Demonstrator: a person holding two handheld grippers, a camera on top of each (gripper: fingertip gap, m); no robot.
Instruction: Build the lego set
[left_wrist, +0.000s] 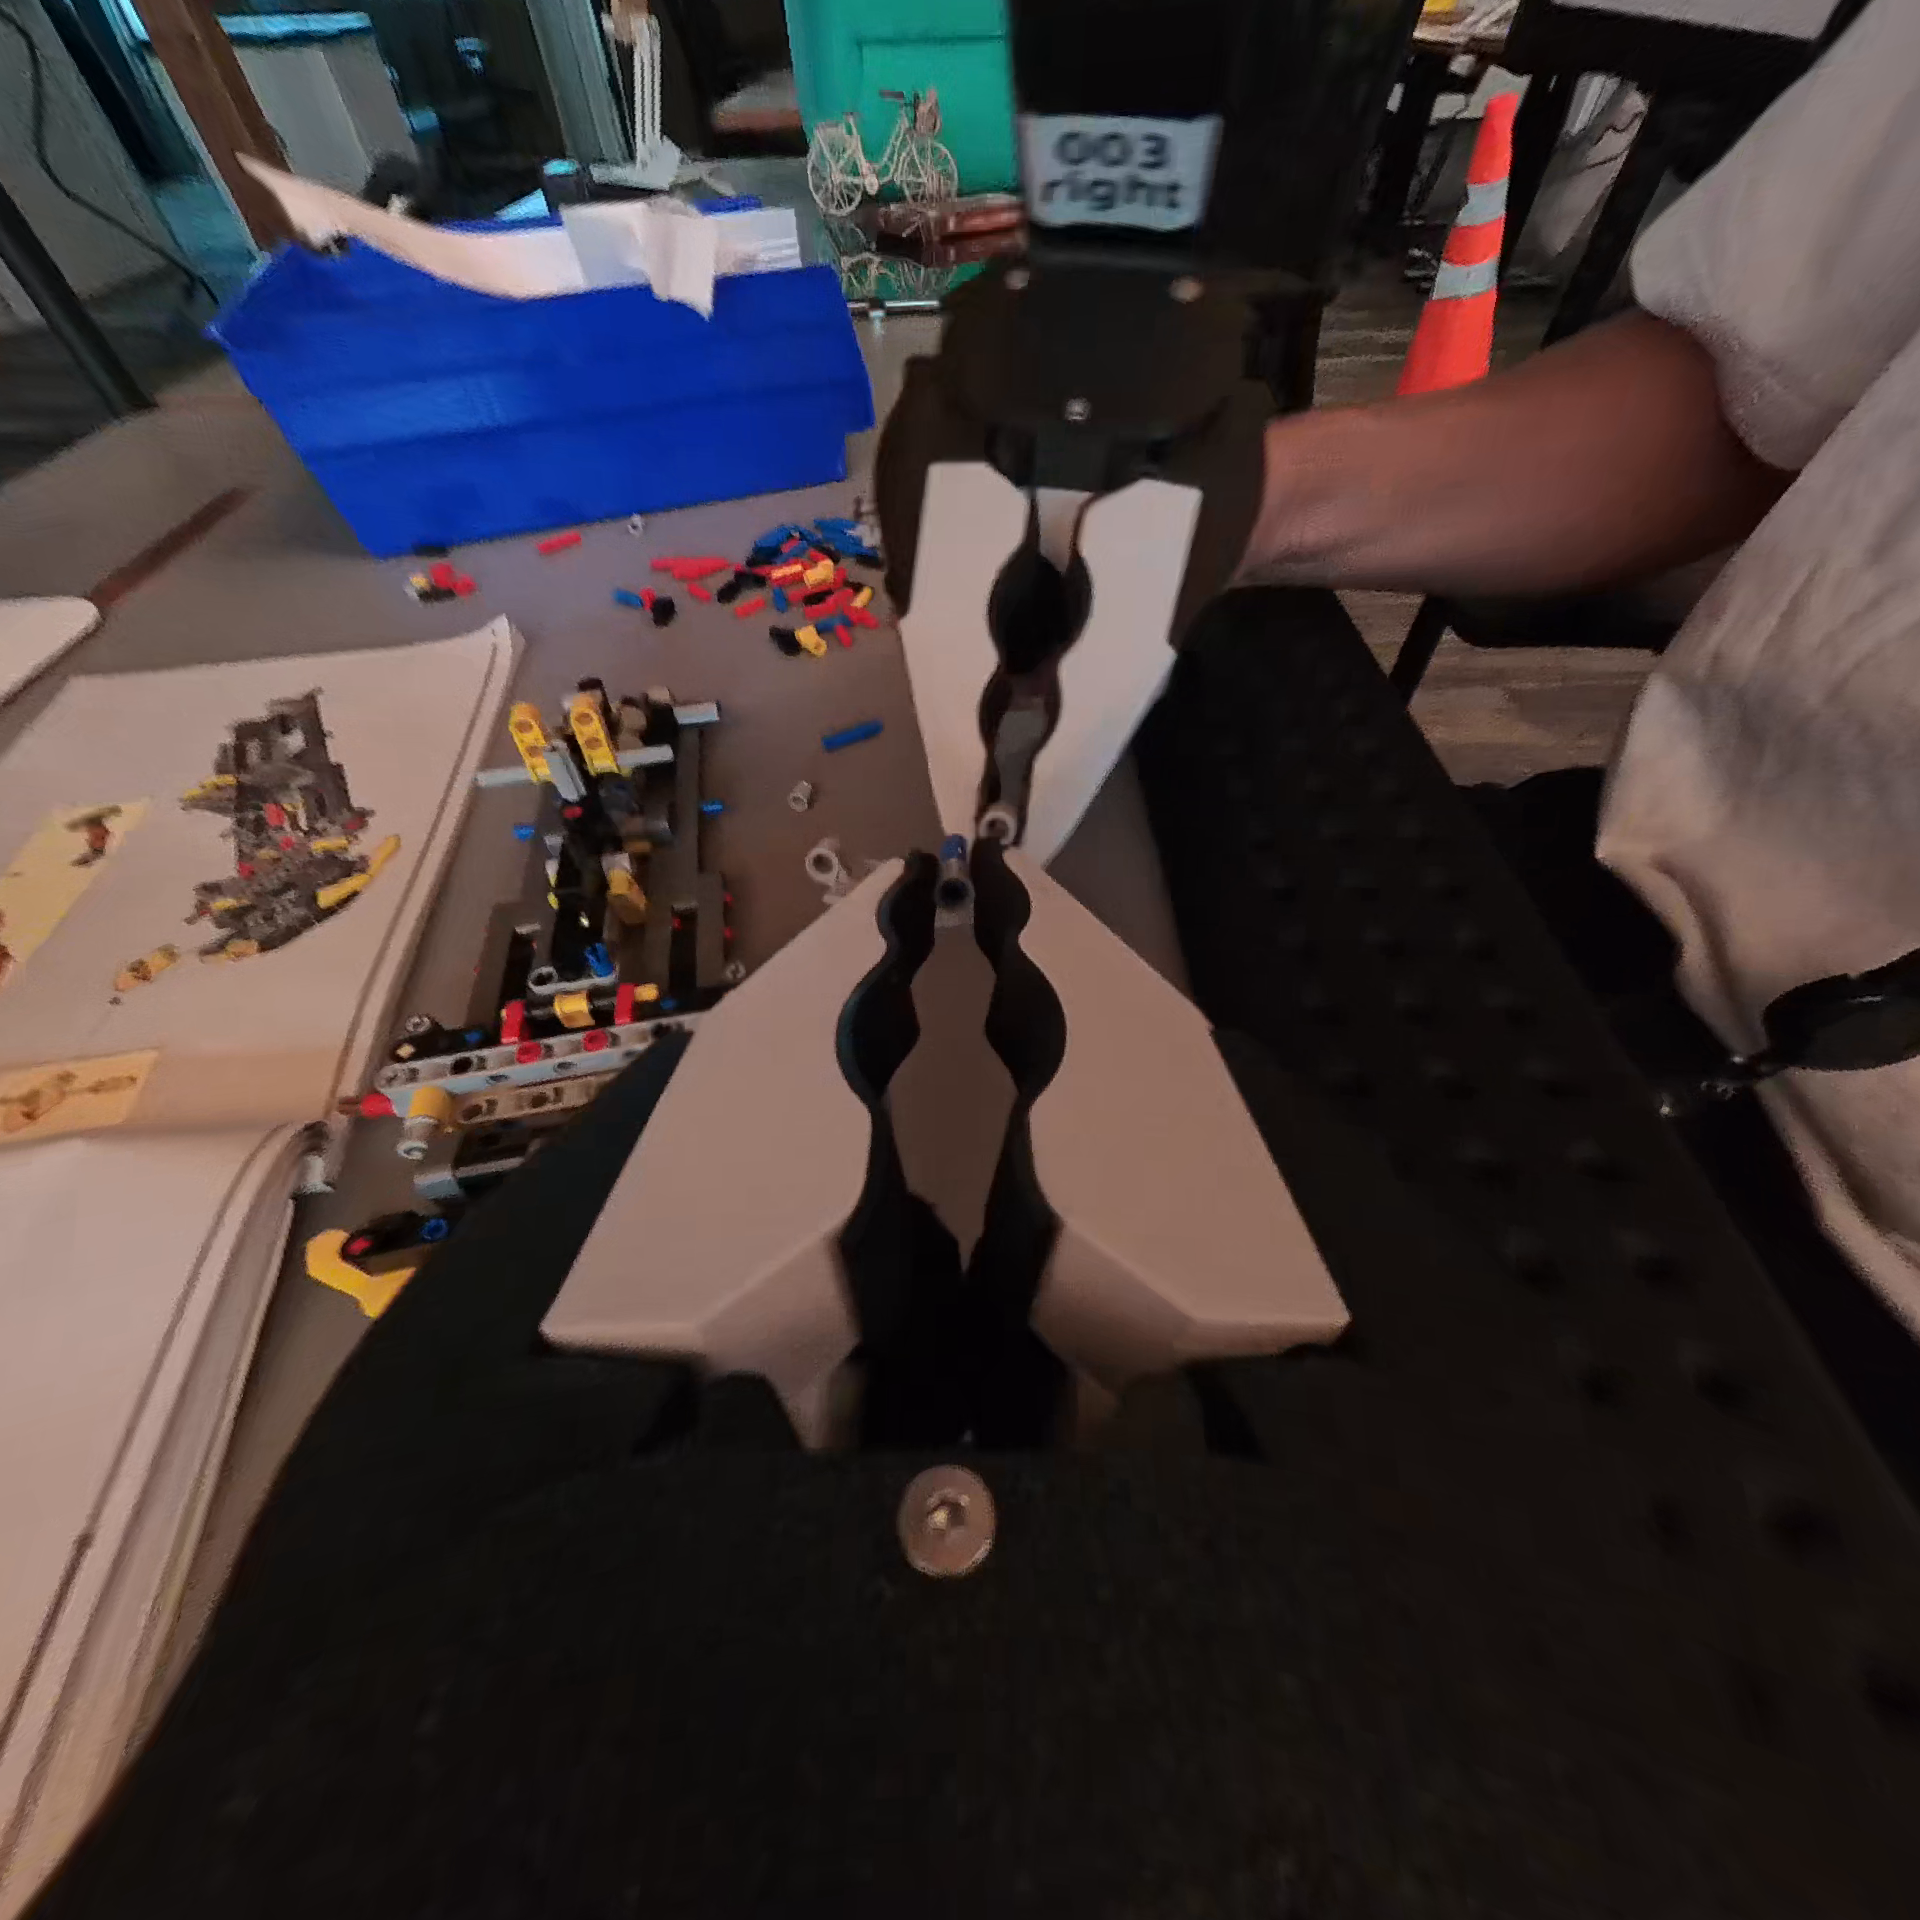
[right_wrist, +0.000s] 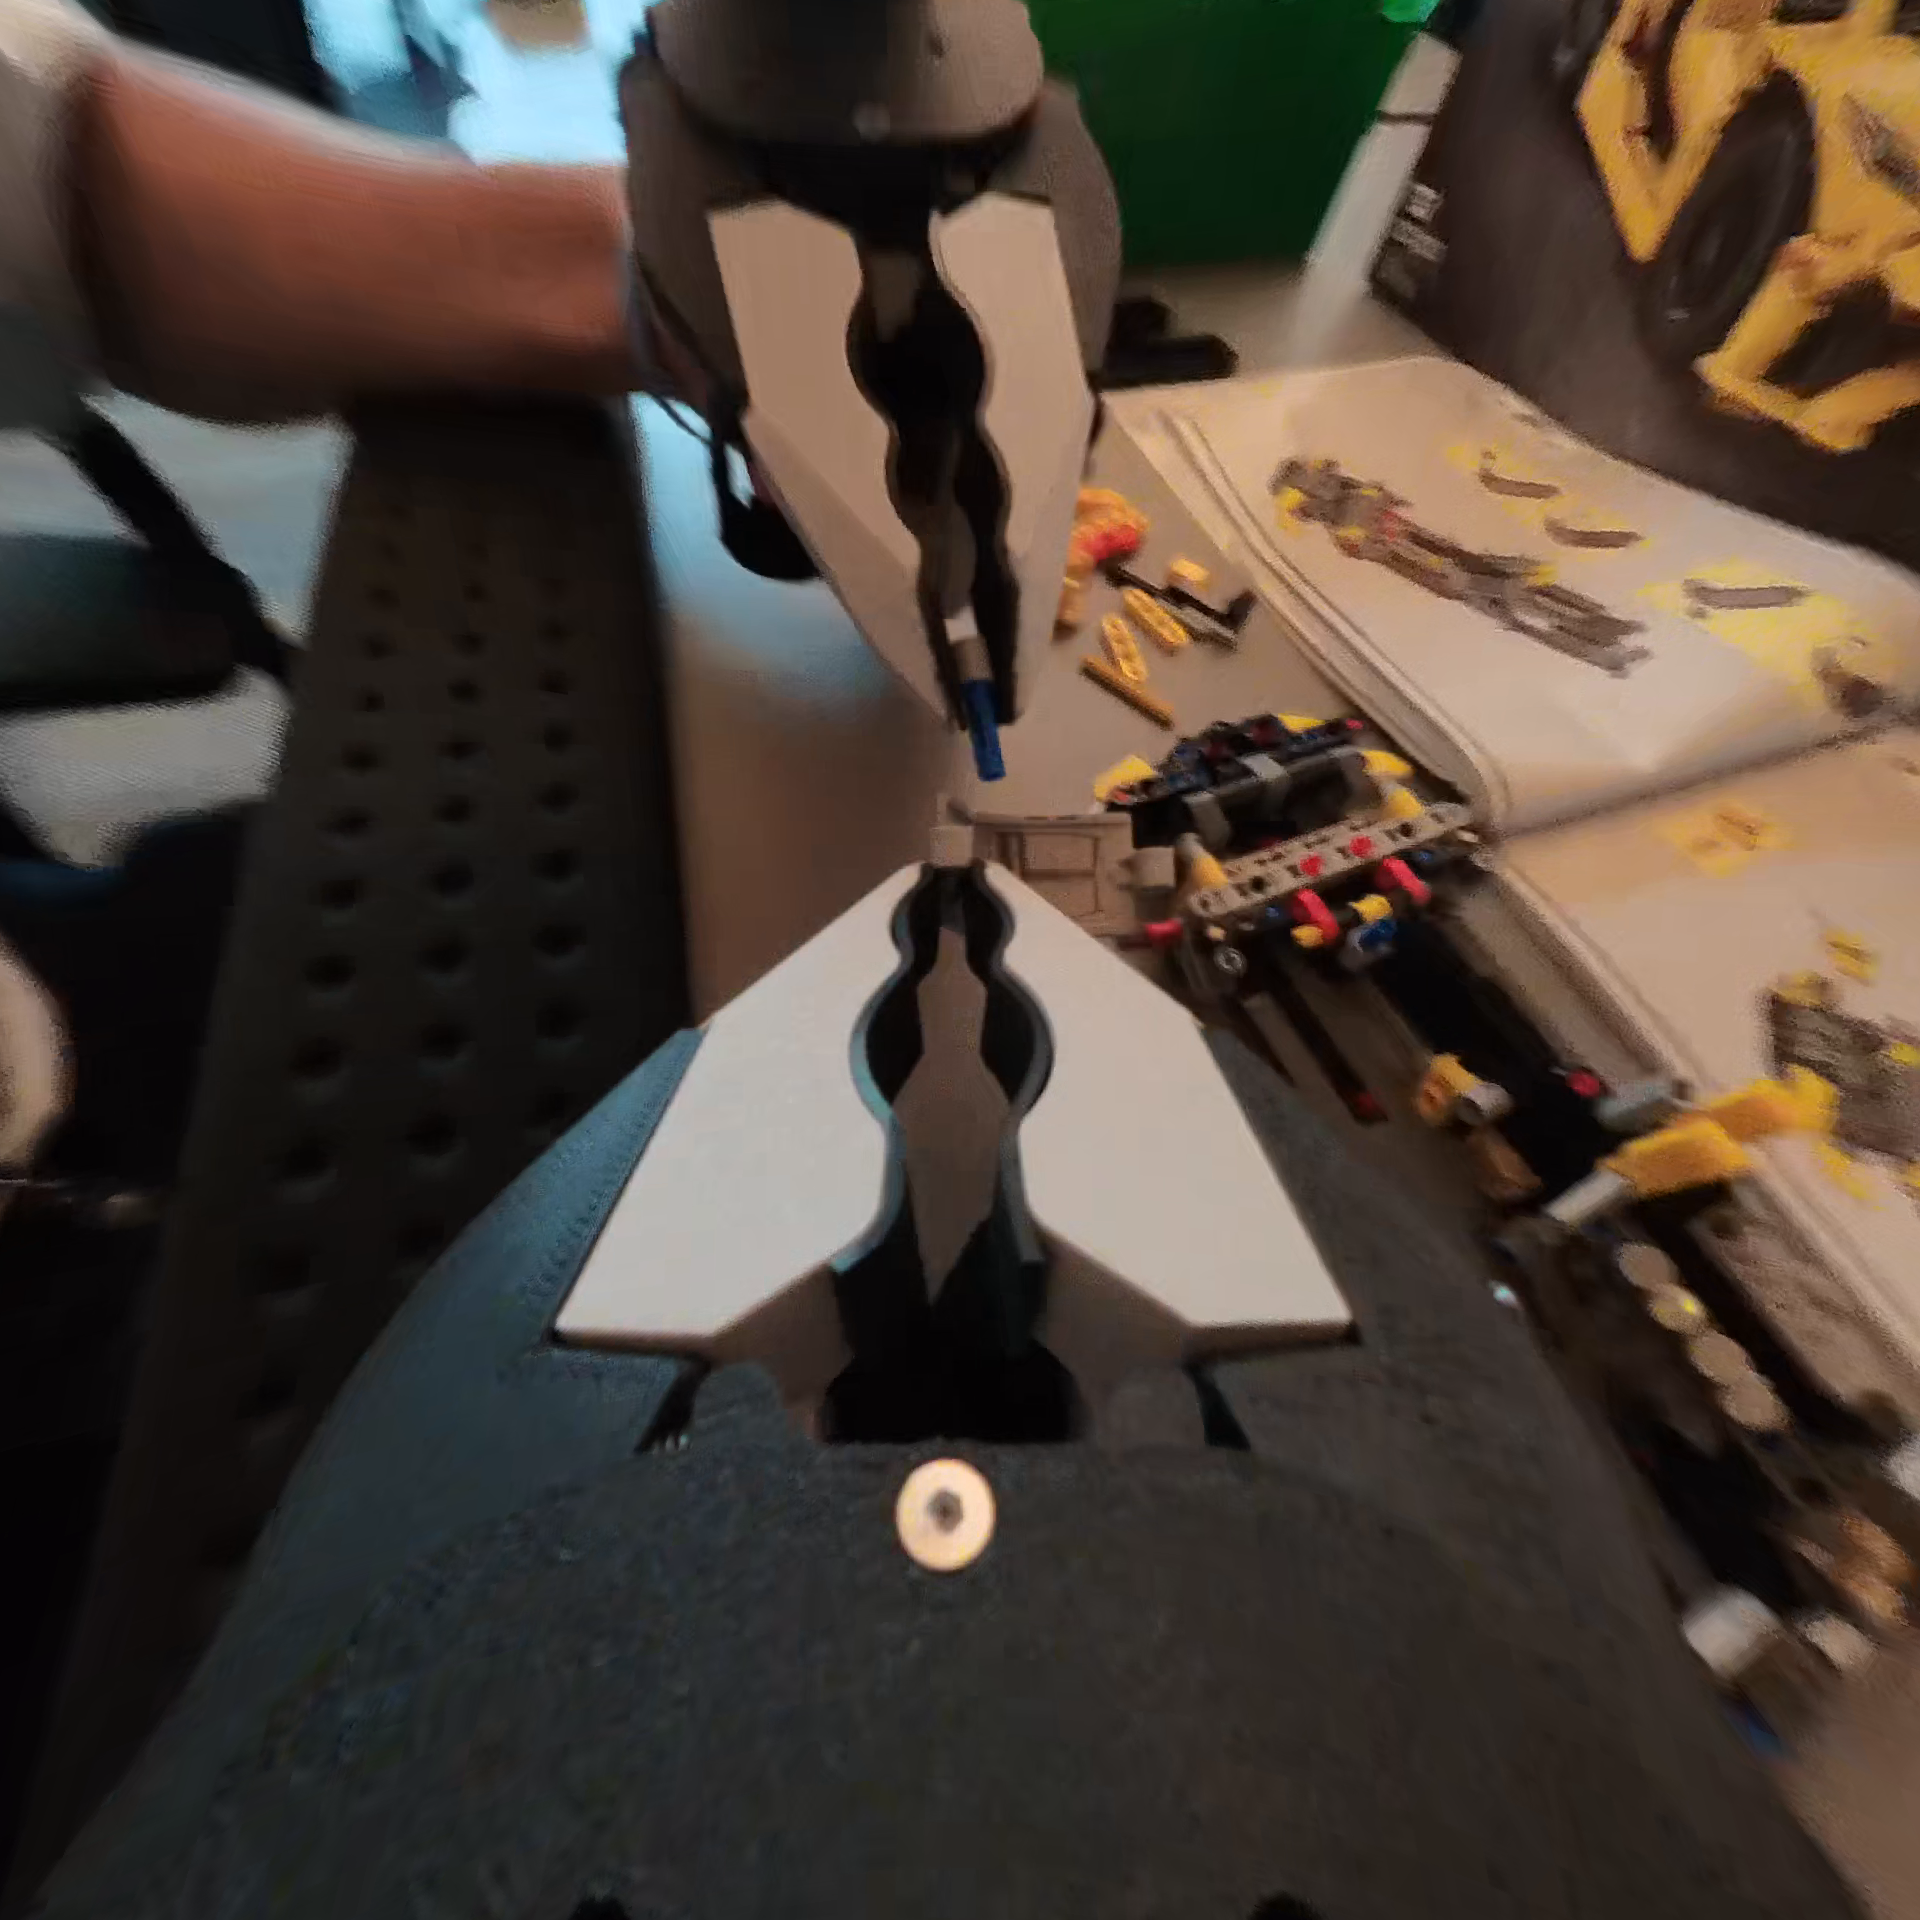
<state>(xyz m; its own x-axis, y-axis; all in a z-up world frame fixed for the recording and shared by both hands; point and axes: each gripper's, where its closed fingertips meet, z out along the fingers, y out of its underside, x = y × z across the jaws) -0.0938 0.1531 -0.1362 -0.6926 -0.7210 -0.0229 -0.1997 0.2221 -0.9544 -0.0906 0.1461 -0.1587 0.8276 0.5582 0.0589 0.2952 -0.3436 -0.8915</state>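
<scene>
Tools meet tip to tip above the worktop (left_wrist: 623, 623): left tool (left_wrist: 954, 871) clamped on a blue pin (left_wrist: 954, 878), right tool (right_wrist: 948, 868) on a grey connector (right_wrist: 948, 842), seemingly aligned for joining.

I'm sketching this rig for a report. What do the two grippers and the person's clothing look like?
Both the left gripper and right gripper have black textured bodies, pale wedge-shaped fingers with wavy black inner pads and a silver screw. The right one carries a white label. The person wears a white short sleeve.
</scene>
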